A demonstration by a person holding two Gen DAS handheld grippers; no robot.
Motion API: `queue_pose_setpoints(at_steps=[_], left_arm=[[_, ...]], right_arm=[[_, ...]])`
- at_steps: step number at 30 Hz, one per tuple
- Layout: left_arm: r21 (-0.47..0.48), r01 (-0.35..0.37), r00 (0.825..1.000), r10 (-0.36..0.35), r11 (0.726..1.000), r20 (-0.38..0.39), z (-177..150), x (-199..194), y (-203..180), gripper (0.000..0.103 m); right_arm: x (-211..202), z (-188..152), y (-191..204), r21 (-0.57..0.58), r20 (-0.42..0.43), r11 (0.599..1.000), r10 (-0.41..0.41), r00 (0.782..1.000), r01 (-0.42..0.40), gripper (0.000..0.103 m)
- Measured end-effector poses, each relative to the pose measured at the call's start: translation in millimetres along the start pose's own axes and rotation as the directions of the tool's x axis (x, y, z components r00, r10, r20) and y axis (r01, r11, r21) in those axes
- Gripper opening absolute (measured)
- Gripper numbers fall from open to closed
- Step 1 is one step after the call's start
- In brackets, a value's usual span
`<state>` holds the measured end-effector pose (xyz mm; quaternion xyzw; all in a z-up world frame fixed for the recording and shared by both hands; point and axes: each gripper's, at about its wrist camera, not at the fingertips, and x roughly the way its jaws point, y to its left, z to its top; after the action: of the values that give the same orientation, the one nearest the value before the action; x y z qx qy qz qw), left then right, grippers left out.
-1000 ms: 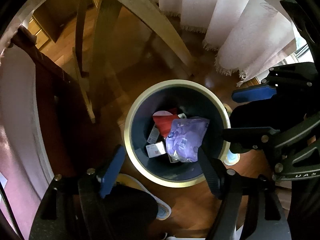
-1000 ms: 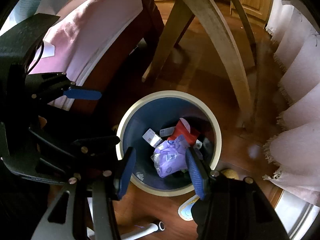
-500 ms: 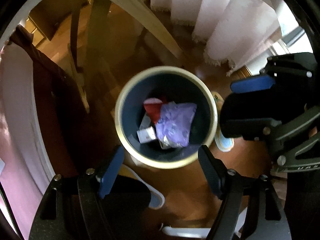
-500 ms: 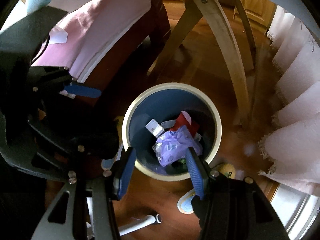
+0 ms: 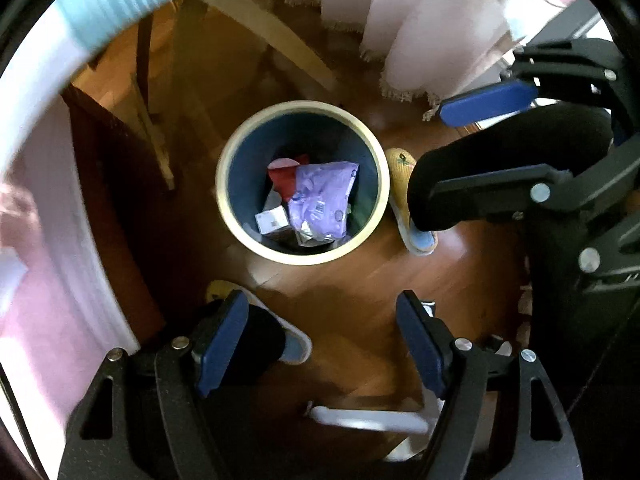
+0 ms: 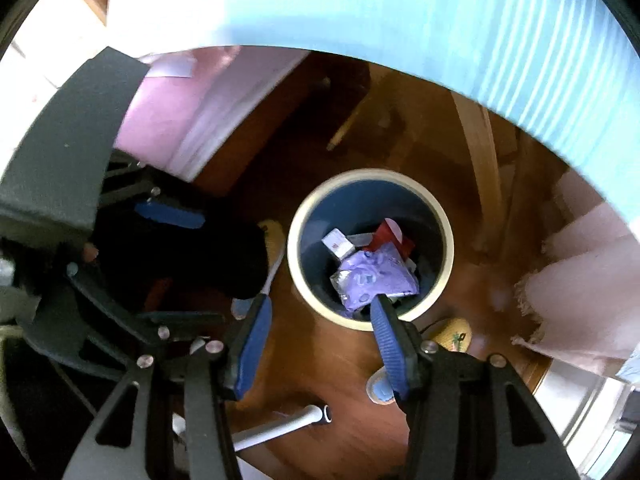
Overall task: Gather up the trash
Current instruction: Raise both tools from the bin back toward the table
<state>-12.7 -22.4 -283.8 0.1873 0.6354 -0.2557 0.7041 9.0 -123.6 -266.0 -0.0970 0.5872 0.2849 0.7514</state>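
A round bin with a cream rim (image 5: 224,196) (image 6: 448,248) and dark blue inside stands on the wooden floor below both grippers. In it lie a purple plastic bag (image 5: 322,200) (image 6: 374,276), a red wrapper (image 5: 282,178) (image 6: 390,236) and a small white box (image 5: 272,220) (image 6: 338,242). My left gripper (image 5: 320,334) is open and empty, high above the floor in front of the bin. My right gripper (image 6: 318,330) is open and empty, above the bin's near edge. Each gripper shows in the other's view, the right one (image 5: 486,104) and the left one (image 6: 170,212).
A table edge with a light blue striped cloth (image 6: 440,20) (image 5: 132,4) hangs over the top of both views. A pink cloth (image 5: 48,248) lies at the left. White fringed curtains (image 5: 420,32) hang at the back. Wooden legs (image 6: 484,160), slippered feet (image 5: 408,200) and a white tube (image 6: 280,426) are on the floor.
Both grippers have risen away from the bin, which now looks smaller. The blue-clothed table edge has come into view at the top. The trash in the bin has not moved.
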Motion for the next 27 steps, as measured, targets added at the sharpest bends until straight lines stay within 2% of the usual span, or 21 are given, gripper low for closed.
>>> queue_pose_setpoints(at_steps=[4,9,14,19,24,27], left_arm=[[-0.009,0.009,1.0,-0.009,1.0,0.024,-4,-39,6,0.075],[-0.003,-0.033,0.989,0.033,0.999,0.142,9,-115,17,0.075],[-0.046,-0.114,0.955,0.122,0.992,0.27,39,-197,39,0.075],[-0.094,-0.163,0.92,0.186,0.982,0.345,83,-257,69,0.075],[-0.143,-0.214,0.887,0.254,0.966,0.386,147,-295,106,0.075],[-0.166,-0.21,0.878,0.261,0.964,0.402,188,-308,127,0.075]], right_arm=[[-32,5,21,-0.073,0.02,0.997,-0.031,0.999,0.033,0.052],[-88,25,41,-0.135,0.085,0.985,-0.1,0.991,0.111,0.052],[-153,59,47,-0.143,0.194,0.977,-0.13,0.972,0.159,0.052],[-215,103,34,-0.112,0.314,0.972,-0.162,0.936,0.205,0.052],[-244,152,-3,-0.022,0.373,0.961,-0.246,0.895,0.274,0.052],[-252,179,-31,0.031,0.394,0.948,-0.303,0.868,0.317,0.052]])
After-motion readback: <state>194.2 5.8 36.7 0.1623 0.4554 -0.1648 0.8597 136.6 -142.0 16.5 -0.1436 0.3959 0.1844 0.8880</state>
